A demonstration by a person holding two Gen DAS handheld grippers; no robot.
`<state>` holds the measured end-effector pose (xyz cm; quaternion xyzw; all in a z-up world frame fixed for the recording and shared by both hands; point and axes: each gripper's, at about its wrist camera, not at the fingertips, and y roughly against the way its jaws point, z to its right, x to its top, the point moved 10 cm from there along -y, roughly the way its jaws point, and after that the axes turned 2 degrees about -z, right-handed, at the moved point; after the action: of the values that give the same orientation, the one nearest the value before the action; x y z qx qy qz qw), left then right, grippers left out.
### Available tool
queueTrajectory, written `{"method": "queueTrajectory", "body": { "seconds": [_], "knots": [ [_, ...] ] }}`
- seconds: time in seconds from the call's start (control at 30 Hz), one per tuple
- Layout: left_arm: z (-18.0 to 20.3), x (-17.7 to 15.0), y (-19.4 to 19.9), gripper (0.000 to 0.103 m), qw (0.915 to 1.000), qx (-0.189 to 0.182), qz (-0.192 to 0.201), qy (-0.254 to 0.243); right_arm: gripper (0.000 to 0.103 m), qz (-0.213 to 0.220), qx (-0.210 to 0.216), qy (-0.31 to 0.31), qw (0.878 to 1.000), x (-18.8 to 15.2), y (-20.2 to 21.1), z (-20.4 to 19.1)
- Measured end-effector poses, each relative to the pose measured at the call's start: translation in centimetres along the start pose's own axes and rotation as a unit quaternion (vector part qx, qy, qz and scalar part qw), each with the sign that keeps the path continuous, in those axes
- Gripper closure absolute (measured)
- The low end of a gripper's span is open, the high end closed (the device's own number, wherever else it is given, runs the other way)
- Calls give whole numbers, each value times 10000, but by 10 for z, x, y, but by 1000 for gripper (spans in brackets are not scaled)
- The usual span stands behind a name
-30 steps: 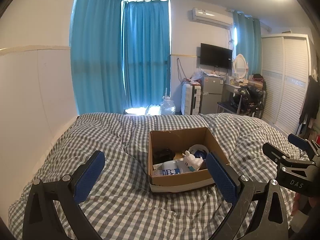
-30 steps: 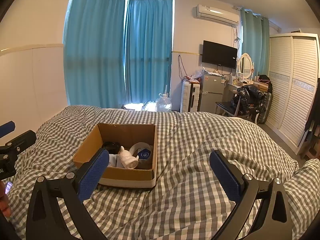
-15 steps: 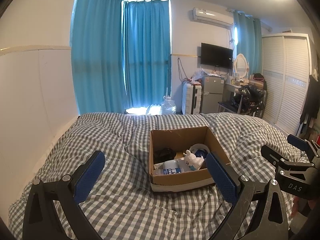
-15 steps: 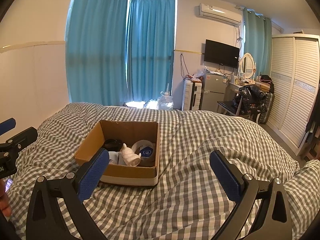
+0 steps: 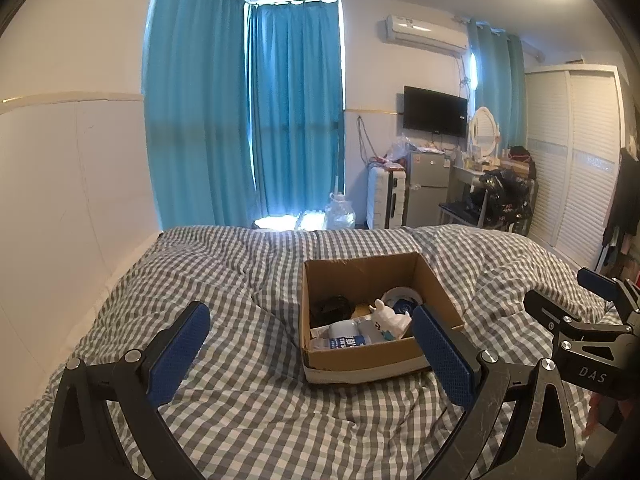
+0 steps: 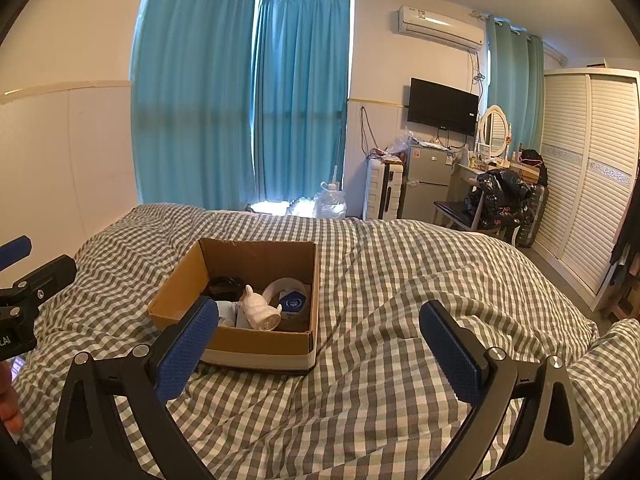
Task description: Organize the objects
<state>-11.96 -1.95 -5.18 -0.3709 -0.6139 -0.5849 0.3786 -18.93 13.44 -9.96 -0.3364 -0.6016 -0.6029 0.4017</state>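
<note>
I hold both tools above the near part of the bed, and neither carries anything. The left gripper has its jaws spread wide with nothing between them; the right gripper stands the same, wide apart and empty.

The cardboard box sits on the checked quilt near the middle of the bed. Inside it I see a white figurine, a roll of tape, a plastic bottle lying along the near wall, and a dark object in the far-left corner that I cannot identify. No loose item shows on the quilt around the box.

This fits either a box already packed or a box waiting to be emptied and sorted, so I commit to neither. To work well from here, I keep both tools level and the jaws wide, and I approach the box from above, not across its near wall, since the soft quilt would let it tip.

Against the picture a second ago, the box appears slightly farther away and lower in both views, so I have drawn both tools back a little. The contents lie as they did.
</note>
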Motion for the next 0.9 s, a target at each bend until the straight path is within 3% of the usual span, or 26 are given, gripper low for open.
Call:
{"method": "queueTrajectory", "body": {
  "seconds": [0.9],
  "knots": [
    [1,-7,-4,0,9999,-47,-145,-18,2,-61,9,90,9999,-3,-2,-3]
  ]
}}
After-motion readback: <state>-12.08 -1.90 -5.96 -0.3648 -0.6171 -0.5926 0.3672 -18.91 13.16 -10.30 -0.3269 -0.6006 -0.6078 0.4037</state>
